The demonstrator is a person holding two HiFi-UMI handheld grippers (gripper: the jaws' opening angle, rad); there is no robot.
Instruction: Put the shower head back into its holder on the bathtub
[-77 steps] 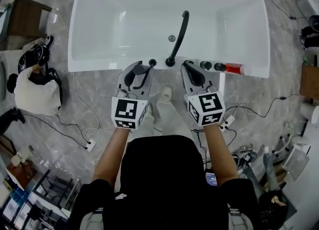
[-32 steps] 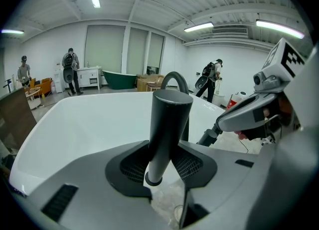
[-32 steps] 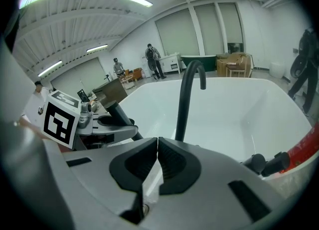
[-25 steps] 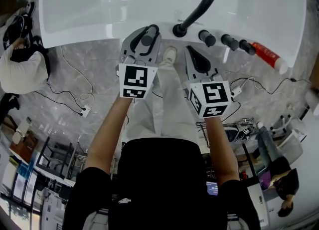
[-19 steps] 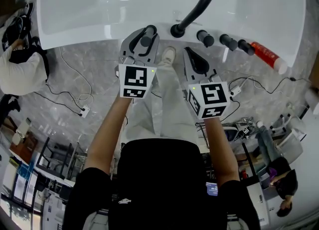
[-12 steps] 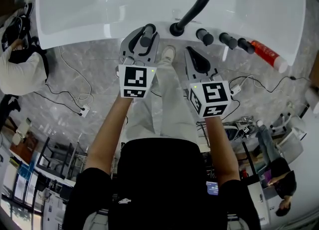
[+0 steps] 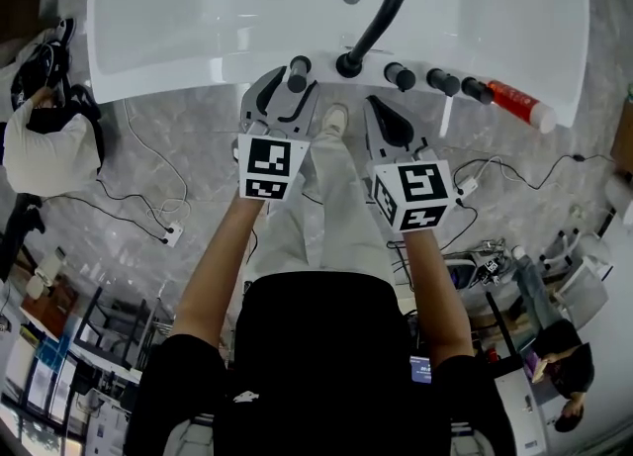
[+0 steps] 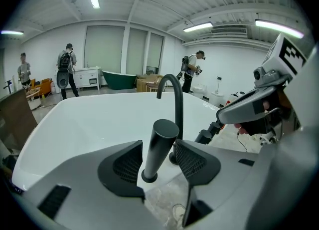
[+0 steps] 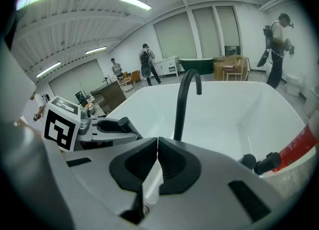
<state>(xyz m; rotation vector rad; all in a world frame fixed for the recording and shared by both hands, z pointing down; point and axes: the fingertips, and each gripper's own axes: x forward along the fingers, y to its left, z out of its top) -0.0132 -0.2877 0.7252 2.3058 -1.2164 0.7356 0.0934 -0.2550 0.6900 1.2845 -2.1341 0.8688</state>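
Observation:
The black shower head (image 8: 158,146) stands upright in its round holder (image 8: 148,176) on the white bathtub's near rim (image 7: 198,80). My left gripper (image 8: 158,163) straddles it with a jaw on each side. Its jaws have just been opening, and the pads (image 8: 127,166) stand clear of the handle with a gap on both sides. From the head view, the shower head (image 7: 297,73) shows between the left gripper's (image 7: 290,89) fingers. My right gripper (image 7: 377,108) hovers just right of it, short of the rim. It is shut (image 9: 157,146) with nothing between its pads.
A black curved faucet (image 7: 384,4) rises from the rim beside the holder, with three black knobs (image 7: 435,79) and a red bottle (image 7: 515,104) to its right. A person (image 7: 45,142) crouches on the floor at left. Cables and a power strip (image 7: 175,236) lie on the marble floor.
The left jaws have spread apart and let go of the shower head, which stays upright in the holder. Both hands sit about where they were.

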